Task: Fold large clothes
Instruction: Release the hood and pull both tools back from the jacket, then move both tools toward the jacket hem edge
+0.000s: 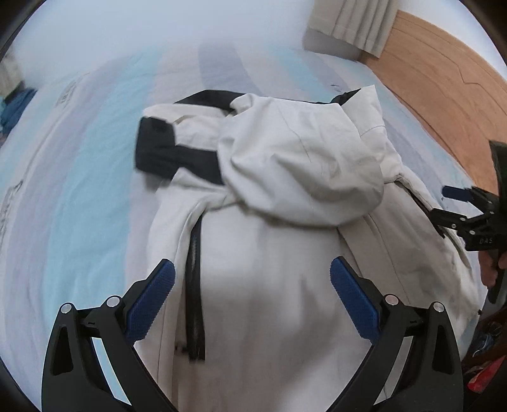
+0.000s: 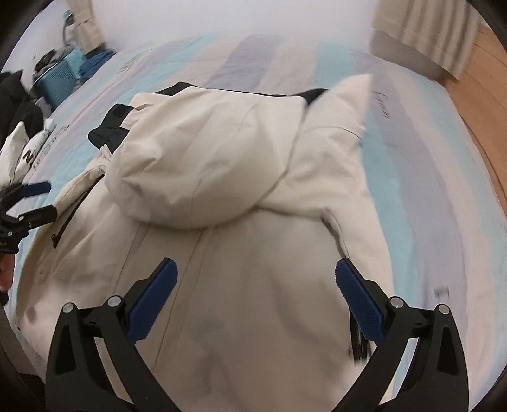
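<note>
A cream hooded jacket (image 1: pixel 285 253) with black cuffs and black zip lies on a striped bed, its hood (image 1: pixel 304 164) flopped over the back. My left gripper (image 1: pixel 252 275) hovers open just above its lower part, nothing between the blue pads. In the right wrist view the same jacket (image 2: pixel 237 253) fills the middle, hood (image 2: pixel 206 164) toward the far side, one sleeve corner (image 2: pixel 351 101) sticking up at the far right. My right gripper (image 2: pixel 256 275) is open over the jacket's body. Each gripper shows at the edge of the other's view, also open: right gripper (image 1: pixel 450 209), left gripper (image 2: pixel 47 199).
The bed sheet (image 1: pixel 79 190) has pale blue, grey and white stripes. A wooden floor (image 1: pixel 443 79) and curtain (image 1: pixel 355 22) lie to the right. In the right wrist view a blue basket (image 2: pixel 60 79), dark clothes (image 2: pixel 19 101) and a white printed item (image 2: pixel 22 152) sit at the left.
</note>
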The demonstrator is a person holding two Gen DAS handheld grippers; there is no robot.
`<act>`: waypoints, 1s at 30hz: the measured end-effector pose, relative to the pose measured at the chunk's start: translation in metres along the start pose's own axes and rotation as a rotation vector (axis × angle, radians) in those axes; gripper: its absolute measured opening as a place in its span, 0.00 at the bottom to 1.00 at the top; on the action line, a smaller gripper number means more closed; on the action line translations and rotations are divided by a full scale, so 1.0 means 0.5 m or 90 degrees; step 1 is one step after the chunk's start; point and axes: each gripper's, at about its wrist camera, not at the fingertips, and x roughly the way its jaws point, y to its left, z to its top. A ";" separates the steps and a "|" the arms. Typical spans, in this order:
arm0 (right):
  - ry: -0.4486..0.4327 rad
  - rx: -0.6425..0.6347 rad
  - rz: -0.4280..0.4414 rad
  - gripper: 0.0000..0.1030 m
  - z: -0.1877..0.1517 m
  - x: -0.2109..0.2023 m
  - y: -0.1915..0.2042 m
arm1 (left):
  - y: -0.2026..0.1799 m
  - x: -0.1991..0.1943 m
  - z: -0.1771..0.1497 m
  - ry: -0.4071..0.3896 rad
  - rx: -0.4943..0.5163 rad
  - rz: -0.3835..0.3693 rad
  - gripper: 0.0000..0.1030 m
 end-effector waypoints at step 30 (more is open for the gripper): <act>0.045 0.008 -0.059 0.93 -0.316 -0.126 -0.074 | 0.013 -0.190 -0.319 0.041 -0.116 0.121 0.93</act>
